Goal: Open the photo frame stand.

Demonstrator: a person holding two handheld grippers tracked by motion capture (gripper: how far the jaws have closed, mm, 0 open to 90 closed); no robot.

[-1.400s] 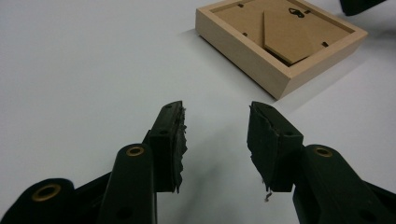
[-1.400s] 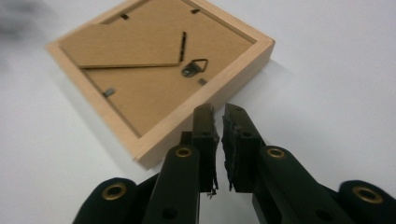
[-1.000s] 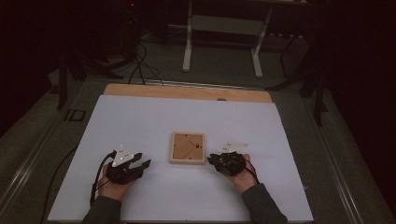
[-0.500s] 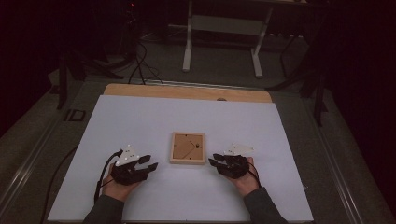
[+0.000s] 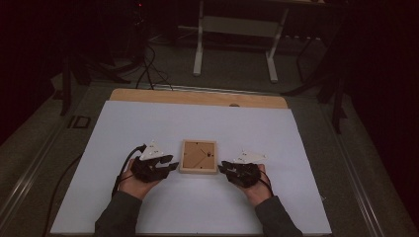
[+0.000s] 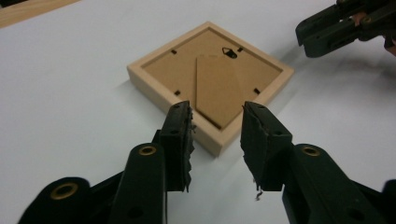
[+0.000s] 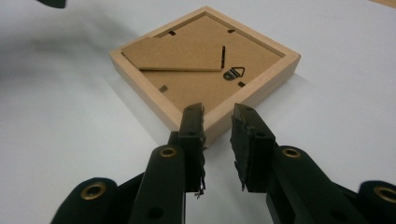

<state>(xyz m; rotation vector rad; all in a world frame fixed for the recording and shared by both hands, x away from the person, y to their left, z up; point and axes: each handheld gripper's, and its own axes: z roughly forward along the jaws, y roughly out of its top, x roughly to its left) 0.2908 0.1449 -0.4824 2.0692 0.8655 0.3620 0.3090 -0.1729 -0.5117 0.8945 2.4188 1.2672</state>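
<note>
A square pale wooden picture frame (image 5: 198, 156) lies face down on the white table top, its brown backing and folded stand (image 6: 219, 88) up. My left gripper (image 5: 172, 165) is just left of it, open, jaws having just been closing. In the left gripper view the frame's (image 6: 210, 79) near corner shows in the gap of the left gripper (image 6: 215, 116), untouched. My right gripper (image 5: 223, 167) sits just right of the frame, open, its jaws also just closing a little. The right gripper (image 7: 218, 116) points at the frame's (image 7: 201, 56) near edge without pressing it.
The white table top (image 5: 148, 123) spreads wide around the frame, with a wooden strip (image 5: 197, 97) along its far edge. Beyond stand a white table base (image 5: 234, 44) and dark floor cables (image 5: 148, 74). The right gripper (image 6: 336, 25) shows at the top right of the left gripper view.
My left gripper has moved right, up to the frame's left side, and its jaws stand narrower. The right hand has kept its place.
</note>
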